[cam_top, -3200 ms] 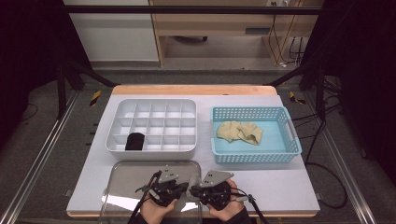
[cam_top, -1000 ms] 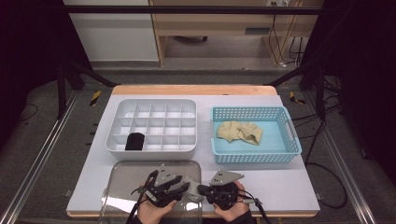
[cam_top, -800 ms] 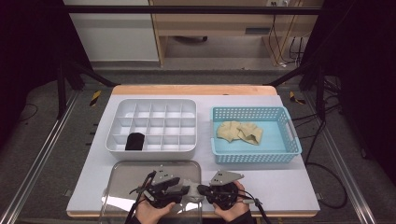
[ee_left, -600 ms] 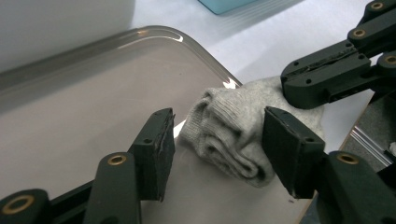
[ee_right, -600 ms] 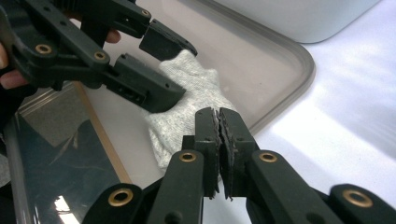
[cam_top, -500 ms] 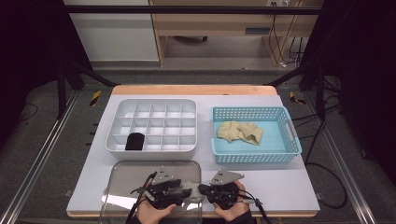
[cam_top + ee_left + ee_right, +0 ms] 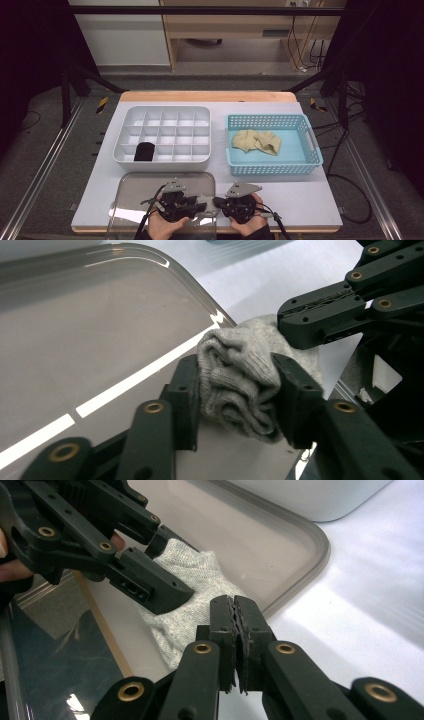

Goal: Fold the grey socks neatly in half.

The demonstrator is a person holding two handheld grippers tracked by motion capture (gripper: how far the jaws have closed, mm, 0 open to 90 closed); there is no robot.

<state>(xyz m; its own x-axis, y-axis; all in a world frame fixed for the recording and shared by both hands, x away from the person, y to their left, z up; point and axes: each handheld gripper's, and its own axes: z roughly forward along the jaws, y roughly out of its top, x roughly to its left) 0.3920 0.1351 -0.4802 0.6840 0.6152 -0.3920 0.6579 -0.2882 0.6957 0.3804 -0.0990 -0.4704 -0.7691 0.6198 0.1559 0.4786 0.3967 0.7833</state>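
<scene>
Shifted slightly rightward over clear lid (image 7: 150,200): left claw (image 7: 240,390), freshly re-closed, pinching grey sock (image 7: 245,380); right claw (image 7: 235,625), pressed together, nipping sock's edge beside lid rim.

the high view looks forward and down over the whole table (image 7: 310,200) from afar. both gripper views sit close, facing each other across the grey sock (image 7: 240,375) they share.
</scene>
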